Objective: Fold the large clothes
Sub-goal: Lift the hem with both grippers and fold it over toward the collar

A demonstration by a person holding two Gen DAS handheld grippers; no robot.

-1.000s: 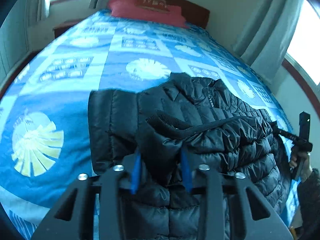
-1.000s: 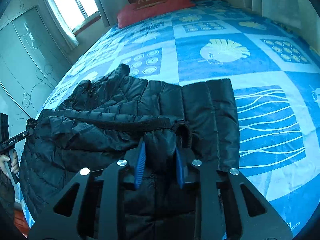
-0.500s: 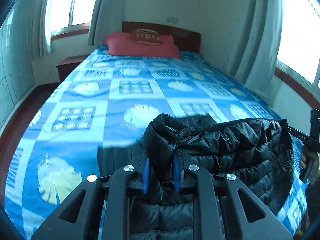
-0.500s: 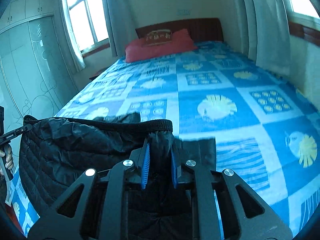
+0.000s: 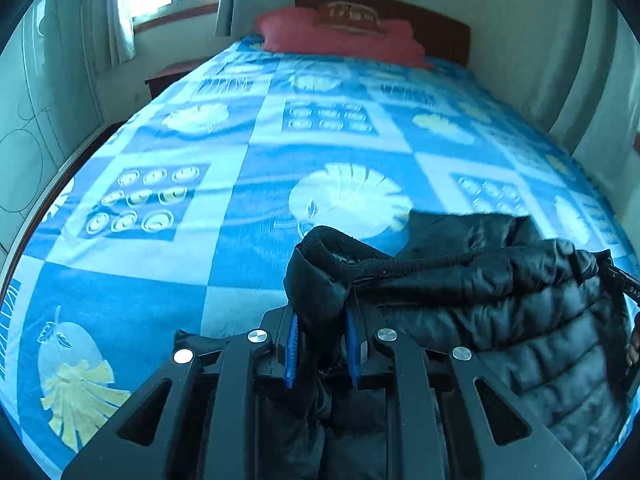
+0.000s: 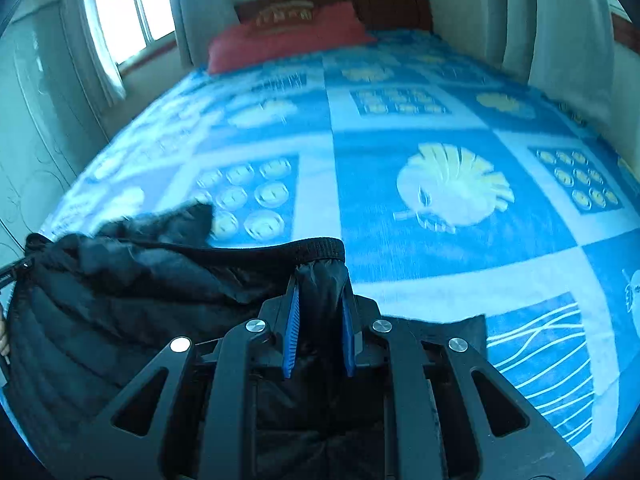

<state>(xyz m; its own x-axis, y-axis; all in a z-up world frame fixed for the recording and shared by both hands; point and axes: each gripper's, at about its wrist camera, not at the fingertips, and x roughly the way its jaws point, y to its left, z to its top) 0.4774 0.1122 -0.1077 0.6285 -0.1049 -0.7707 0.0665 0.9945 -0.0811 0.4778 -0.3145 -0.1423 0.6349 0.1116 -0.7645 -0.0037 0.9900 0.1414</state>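
Observation:
A black quilted puffer jacket (image 5: 500, 320) hangs between my two grippers over the near end of the bed; it also shows in the right wrist view (image 6: 120, 292). My left gripper (image 5: 320, 344) is shut on one corner of its ribbed hem. My right gripper (image 6: 318, 332) is shut on the other corner, and the hem band (image 6: 260, 252) is stretched taut between them. The far part of the jacket rests on the bedspread. The right gripper's tip (image 5: 624, 284) shows at the left wrist view's right edge.
The bed carries a blue and white patterned bedspread (image 5: 240, 168) (image 6: 440, 128), with a red pillow (image 5: 340, 36) and wooden headboard (image 6: 392, 4) at the far end. A nightstand (image 5: 168, 76) and window are at far left. Curtains (image 6: 568, 32) hang on the right.
Both grippers lifted the jacket's hem off the bed, then carried it forward and lower over the bedspread. The hem stays taut between them. Both grips are unchanged.

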